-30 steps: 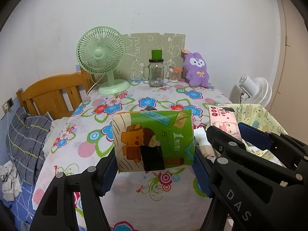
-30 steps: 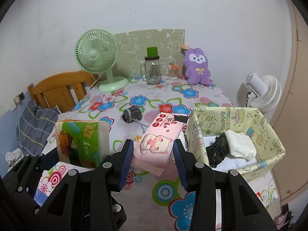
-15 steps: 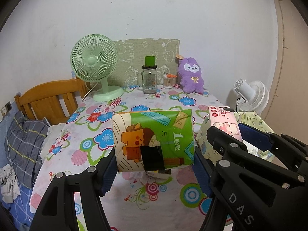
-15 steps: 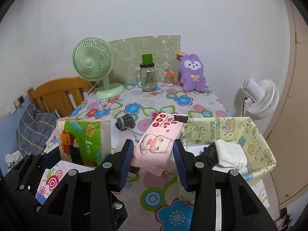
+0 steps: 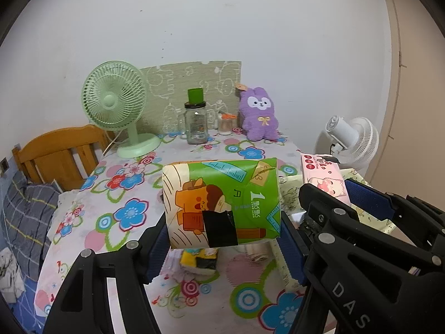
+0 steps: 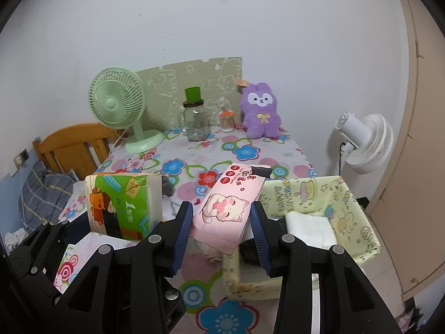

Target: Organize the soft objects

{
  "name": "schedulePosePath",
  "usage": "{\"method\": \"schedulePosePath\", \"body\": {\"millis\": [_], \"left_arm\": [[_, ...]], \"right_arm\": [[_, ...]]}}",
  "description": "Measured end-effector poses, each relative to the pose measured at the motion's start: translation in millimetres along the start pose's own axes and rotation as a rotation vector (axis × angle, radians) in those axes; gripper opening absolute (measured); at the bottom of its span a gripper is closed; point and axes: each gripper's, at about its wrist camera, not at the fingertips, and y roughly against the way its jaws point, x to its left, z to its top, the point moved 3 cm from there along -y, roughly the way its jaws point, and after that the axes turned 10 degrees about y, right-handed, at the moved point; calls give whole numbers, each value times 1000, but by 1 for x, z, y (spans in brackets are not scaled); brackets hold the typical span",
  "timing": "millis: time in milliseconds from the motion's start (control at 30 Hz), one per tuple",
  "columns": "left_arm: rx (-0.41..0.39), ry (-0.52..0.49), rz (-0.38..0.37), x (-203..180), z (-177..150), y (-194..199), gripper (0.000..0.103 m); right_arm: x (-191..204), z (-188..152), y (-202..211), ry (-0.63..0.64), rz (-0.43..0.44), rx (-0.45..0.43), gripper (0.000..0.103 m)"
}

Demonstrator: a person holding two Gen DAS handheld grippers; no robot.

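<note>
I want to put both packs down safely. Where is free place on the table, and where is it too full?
Free: the flowered tablecloth between the green fan and the green tissue pack, and the middle strip before the jar. Crowded: the back row by the purple plush, and the yellow basket, already holding cloths.

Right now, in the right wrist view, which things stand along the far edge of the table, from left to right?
Green fan → glass jar with green lid → small orange-capped container → purple plush bunny.

Green tissue pack (image 5: 222, 203) (pink wipes pack (image 6: 228, 208)), floral tablecloth (image 5: 125, 194).
</note>
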Motion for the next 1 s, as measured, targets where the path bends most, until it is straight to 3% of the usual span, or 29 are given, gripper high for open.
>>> {"method": "schedulePosePath", "body": {"millis": [1000], "left_arm": [[47, -81, -131, -86, -3, -34, 72]], "right_arm": [[-85, -13, -7, -74, -100, 14, 45]]}}
